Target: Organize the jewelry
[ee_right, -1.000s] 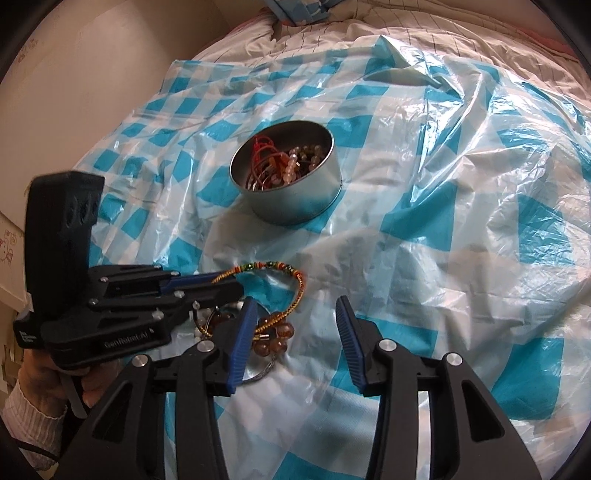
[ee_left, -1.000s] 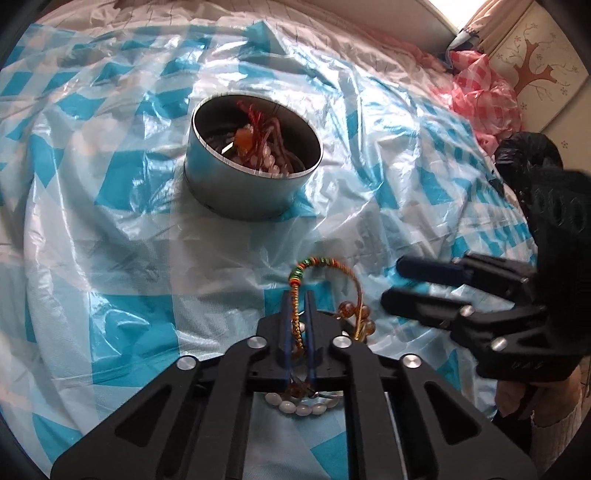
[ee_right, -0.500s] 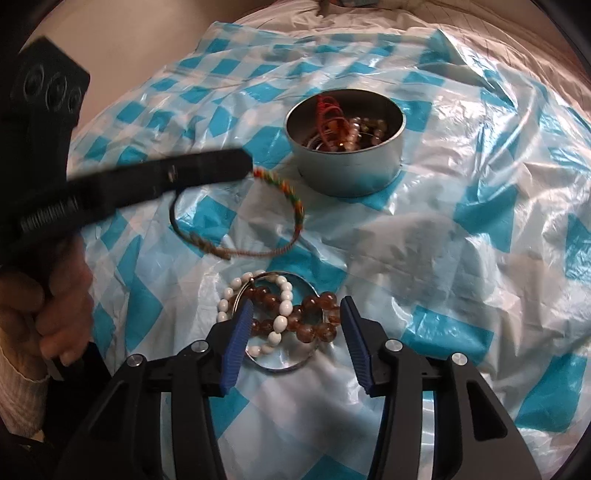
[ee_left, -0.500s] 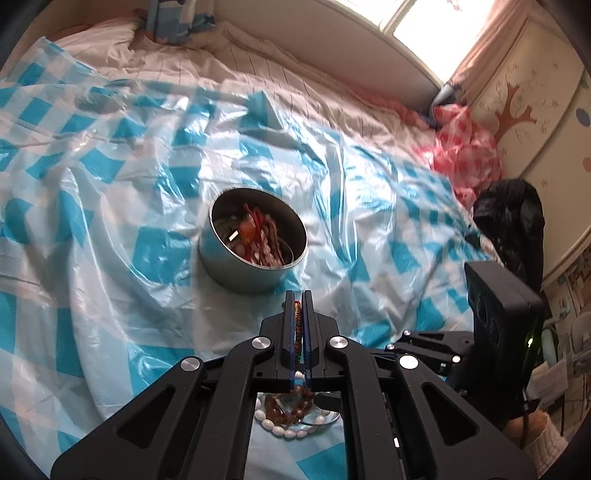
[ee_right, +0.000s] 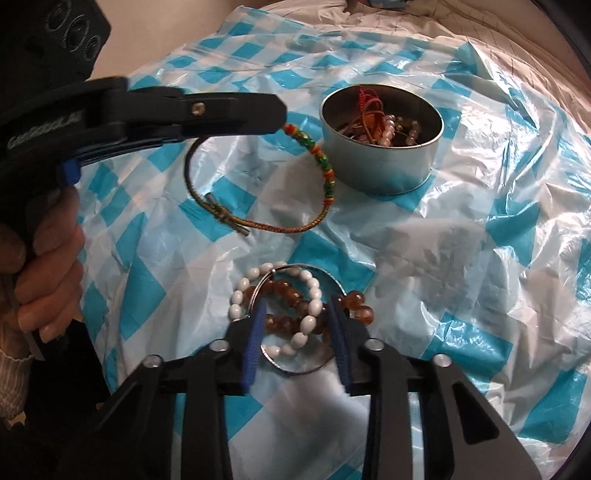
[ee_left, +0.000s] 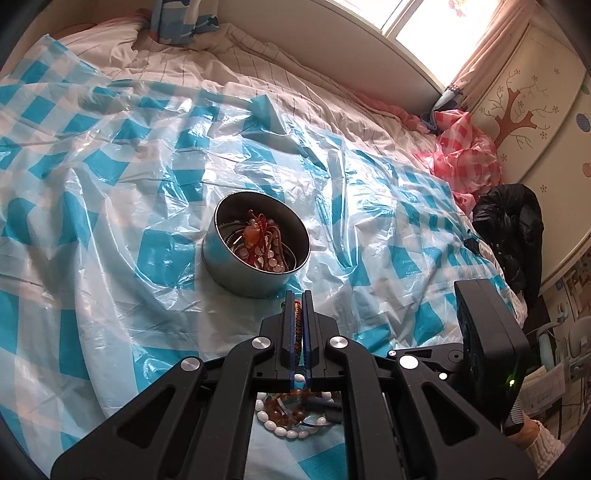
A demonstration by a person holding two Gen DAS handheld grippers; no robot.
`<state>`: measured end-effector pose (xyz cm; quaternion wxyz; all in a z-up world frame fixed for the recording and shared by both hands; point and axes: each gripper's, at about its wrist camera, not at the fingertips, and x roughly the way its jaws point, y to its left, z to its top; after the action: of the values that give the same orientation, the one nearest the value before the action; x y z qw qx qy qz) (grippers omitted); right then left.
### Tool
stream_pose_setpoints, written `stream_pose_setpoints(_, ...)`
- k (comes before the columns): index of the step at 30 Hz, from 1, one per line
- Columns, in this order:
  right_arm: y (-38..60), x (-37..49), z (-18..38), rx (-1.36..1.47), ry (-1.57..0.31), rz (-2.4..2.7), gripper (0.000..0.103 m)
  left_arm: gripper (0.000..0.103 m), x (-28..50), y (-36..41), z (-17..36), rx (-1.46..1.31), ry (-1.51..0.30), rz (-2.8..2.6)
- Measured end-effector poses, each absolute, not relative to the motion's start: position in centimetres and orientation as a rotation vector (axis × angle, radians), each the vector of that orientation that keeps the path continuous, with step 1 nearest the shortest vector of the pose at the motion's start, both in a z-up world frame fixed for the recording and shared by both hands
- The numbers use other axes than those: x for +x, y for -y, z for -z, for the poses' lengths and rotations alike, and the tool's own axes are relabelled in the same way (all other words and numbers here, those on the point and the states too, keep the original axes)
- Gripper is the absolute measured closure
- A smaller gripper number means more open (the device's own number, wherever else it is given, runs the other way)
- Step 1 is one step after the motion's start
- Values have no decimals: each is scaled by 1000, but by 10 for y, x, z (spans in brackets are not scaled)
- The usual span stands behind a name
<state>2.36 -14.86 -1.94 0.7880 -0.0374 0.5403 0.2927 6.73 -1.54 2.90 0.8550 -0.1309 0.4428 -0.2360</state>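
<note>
My left gripper (ee_left: 297, 295) is shut on a braided multicoloured cord bracelet (ee_right: 325, 177) and holds it in the air, short of a round metal tin (ee_left: 255, 273). The bracelet hangs from that gripper (ee_right: 282, 120) in the right wrist view, left of the tin (ee_right: 384, 166), which holds several beaded pieces. My right gripper (ee_right: 297, 308) is open, its fingers either side of a pile on the sheet: a white bead bracelet (ee_right: 308, 323), a brown bead bracelet (ee_right: 291, 293) and a silver bangle (ee_right: 295, 365). The pile shows under my left gripper (ee_left: 280, 421).
Everything lies on a crinkled blue-and-white checked plastic sheet (ee_left: 110, 236) spread over a bed. A pink checked bag (ee_left: 465, 155) and a black bag (ee_left: 509, 225) sit at the right edge. A wall runs along the left side in the right wrist view (ee_right: 155, 29).
My left gripper has lifted the cord bracelet off the sheet and raised it toward the tin. My right gripper has moved in over the bead pile.
</note>
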Motion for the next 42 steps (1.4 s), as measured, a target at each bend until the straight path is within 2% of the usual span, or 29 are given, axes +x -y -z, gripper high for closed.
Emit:
stream_pose_setpoints(4,149,24,17,-90,-1141,-626,95,100,67,15,-29,-275,-931,495)
stream_pose_setpoints(9,156,23,-8,-51,-1081,-649,95,100,68,13,-30,-281,-926,491)
stream_pose_setpoints(20,188,34,-45,259,-986,-756,95,100,67,13,-36,-287,-903,493)
stream_pose_setpoints(42,201,47,-68,338,-891,-724,95,100,60,18,-62,-234,-789,470)
